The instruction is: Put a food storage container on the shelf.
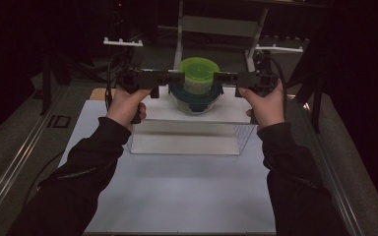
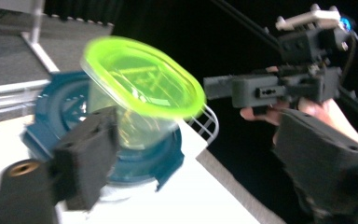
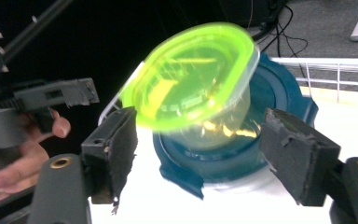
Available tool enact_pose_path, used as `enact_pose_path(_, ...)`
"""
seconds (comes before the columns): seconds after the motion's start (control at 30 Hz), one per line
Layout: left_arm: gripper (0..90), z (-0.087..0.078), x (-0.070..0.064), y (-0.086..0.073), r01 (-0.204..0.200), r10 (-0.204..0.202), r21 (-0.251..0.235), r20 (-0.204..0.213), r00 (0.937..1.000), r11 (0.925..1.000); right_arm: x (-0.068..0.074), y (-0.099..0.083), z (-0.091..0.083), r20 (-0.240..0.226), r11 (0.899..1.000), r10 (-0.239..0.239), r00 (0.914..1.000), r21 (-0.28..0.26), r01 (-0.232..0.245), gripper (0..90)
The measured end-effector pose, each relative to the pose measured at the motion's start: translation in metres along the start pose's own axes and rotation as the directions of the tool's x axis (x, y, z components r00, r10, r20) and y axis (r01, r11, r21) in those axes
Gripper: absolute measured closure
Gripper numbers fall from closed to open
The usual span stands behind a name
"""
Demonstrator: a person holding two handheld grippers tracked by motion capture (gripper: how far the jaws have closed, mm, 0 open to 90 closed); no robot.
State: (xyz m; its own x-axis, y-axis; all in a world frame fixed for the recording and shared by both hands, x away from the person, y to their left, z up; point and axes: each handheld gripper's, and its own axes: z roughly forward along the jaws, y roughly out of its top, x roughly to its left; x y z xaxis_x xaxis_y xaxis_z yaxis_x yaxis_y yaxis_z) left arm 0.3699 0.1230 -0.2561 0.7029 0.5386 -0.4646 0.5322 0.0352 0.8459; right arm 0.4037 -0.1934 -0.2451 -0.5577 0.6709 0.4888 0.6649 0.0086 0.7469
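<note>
Between both tongs, left (image 1: 170,78) and right (image 1: 225,77), a green-lidded tub (image 1: 199,74) sits on a blue-lidded bowl (image 1: 197,98) on the desk (image 1: 177,191); both gape, holding nothing. An uneven squeeze might tip the tub off.

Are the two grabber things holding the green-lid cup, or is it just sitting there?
Neither grips it. The cup with the green lid sits on the blue lid. The right gripper is open around it; the left gripper is open too.
</note>
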Motion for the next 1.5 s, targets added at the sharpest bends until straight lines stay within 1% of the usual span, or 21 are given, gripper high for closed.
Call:
enact_pose_path(0.07,4.7,-0.001,-0.003,-0.007,-0.037,0.037,-0.006,0.003,0.9993,0.9993,-0.001,-0.008,-0.002,-0.018,1.0,-0.019,0.9997,0.005,0.019,22.4)
enact_pose_path(0.1,0.9,-0.001,-0.003,-0.007,-0.037,0.037,-0.006,0.003,0.9993,0.9993,-0.001,-0.008,-0.002,-0.018,1.0,-0.019,0.9997,0.005,0.019,22.4)
enact_pose_path(0.13,0.9,-0.002,-0.005,-0.014,-0.045,0.045,-0.013,0.016,0.9988,0.9989,-0.002,-0.011,-0.003,-0.024,1.0,-0.025,0.9994,0.005,0.025,21.1)
enact_pose_path(0.23,0.6,-0.004,-0.008,-0.026,-0.067,0.067,-0.03,0.02,0.9975,0.9973,-0.003,-0.027,-0.009,-0.039,0.999,-0.05,0.998,-0.005,0.05,20.5)
enact_pose_path(0.3,0.7,-0.005,-0.011,-0.034,-0.092,0.092,-0.021,0.015,0.9956,0.9956,-0.003,-0.033,-0.01,-0.043,0.998,-0.06,0.9973,-0.004,0.06,20.6)
enact_pose_path(0.33,0.6,-0.005,-0.011,-0.034,-0.092,0.092,-0.021,0.015,0.9956,0.9956,-0.003,-0.033,-0.01,-0.043,0.998,-0.06,0.9973,-0.004,0.06,20.6)
enact_pose_path(0.37,0.6,-0.005,-0.014,-0.044,-0.117,0.117,-0.028,0.001,0.9931,0.9927,-0.003,-0.037,-0.011,-0.043,0.998,-0.067,0.9968,-0.003,0.067,20.5)
enact_pose_path(0.43,0.6,-0.006,-0.017,-0.056,-0.142,0.141,-0.028,-0.019,0.9898,0.9895,-0.003,-0.051,-0.012,-0.047,0.996,-0.087,0.9951,-0.011,0.086,20.4)
enact_pose_path(0.57,0.7,-0.008,-0.018,-0.08,-0.153,0.152,-0.043,-0.013,0.9883,0.9874,-0.003,-0.072,-0.013,-0.055,0.993,-0.116,0.9917,-0.009,0.116,20.4)
enact_pose_path(0.67,0.7,-0.009,-0.021,-0.098,-0.191,0.19,-0.027,-0.02,0.9815,0.9812,-0.003,-0.085,-0.014,-0.06,0.992,-0.128,0.99,-0.004,0.128,20.4)
enact_pose_path(0.77,0.7,-0.01,-0.024,-0.11,-0.216,0.216,-0.012,-0.03,0.976,0.9763,-0.004,-0.098,-0.013,-0.064,0.99,-0.14,0.988,-0.006,0.14,20.4)
enact_pose_path(0.9,0.6,-0.012,-0.029,-0.124,-0.251,0.251,0.0,-0.041,0.9673,0.9681,-0.008,-0.117,-0.012,-0.095,0.991,-0.133,0.9866,-0.011,0.132,20.3)
enact_pose_path(0.93,0.7,-0.012,-0.029,-0.124,-0.251,0.251,0.0,-0.041,0.9673,0.9681,-0.008,-0.117,-0.012,-0.095,0.991,-0.133,0.9866,-0.011,0.132,20.3)
enact_pose_path(0.97,0.7,-0.013,-0.032,-0.13,-0.263,0.263,0.008,-0.041,0.9638,0.9647,-0.009,-0.122,-0.011,-0.101,0.991,-0.134,0.9859,-0.012,0.133,20.3)
enact_pose_path(1.0,0.6,-0.013,-0.033,-0.133,-0.268,0.268,0.014,-0.039,0.9625,0.9633,-0.011,-0.132,-0.01,-0.108,0.99,-0.139,0.9844,-0.007,0.139,20.0)
enact_pose_path(1.07,0.7,-0.012,-0.035,-0.14,-0.282,0.283,0.032,-0.039,0.9584,0.9589,-0.013,-0.137,-0.009,-0.104,0.99,-0.142,0.9844,-0.005,0.142,20.0)
enact_pose_path(1.23,0.7,-0.013,-0.039,-0.157,-0.305,0.306,0.041,-0.031,0.9515,0.9516,-0.019,-0.159,-0.007,-0.103,0.989,-0.148,0.9836,-0.013,0.147,20.0)
enact_pose_path(1.3,0.7,-0.012,-0.039,-0.163,-0.305,0.306,0.047,-0.028,0.9516,0.9513,-0.022,-0.167,-0.006,-0.092,0.988,-0.152,0.9842,0.0,0.152,20.0)
enact_pose_path(1.37,0.6,-0.011,-0.038,-0.17,-0.296,0.297,0.052,-0.02,0.9545,0.9537,-0.025,-0.174,-0.006,-0.098,0.989,-0.147,0.9843,-0.001,0.147,20.0)
enact_pose_path(1.43,0.7,-0.011,-0.037,-0.177,-0.3,0.301,0.055,-0.016,0.9534,0.9523,-0.028,-0.181,-0.005,-0.099,0.991,-0.137,0.9857,0.0,0.137,20.0)
enact_pose_path(1.5,0.6,-0.009,-0.036,-0.185,-0.306,0.308,0.074,-0.017,0.9513,0.9493,-0.03,-0.189,-0.004,-0.1,0.991,-0.129,0.9865,0.004,0.13,20.0)
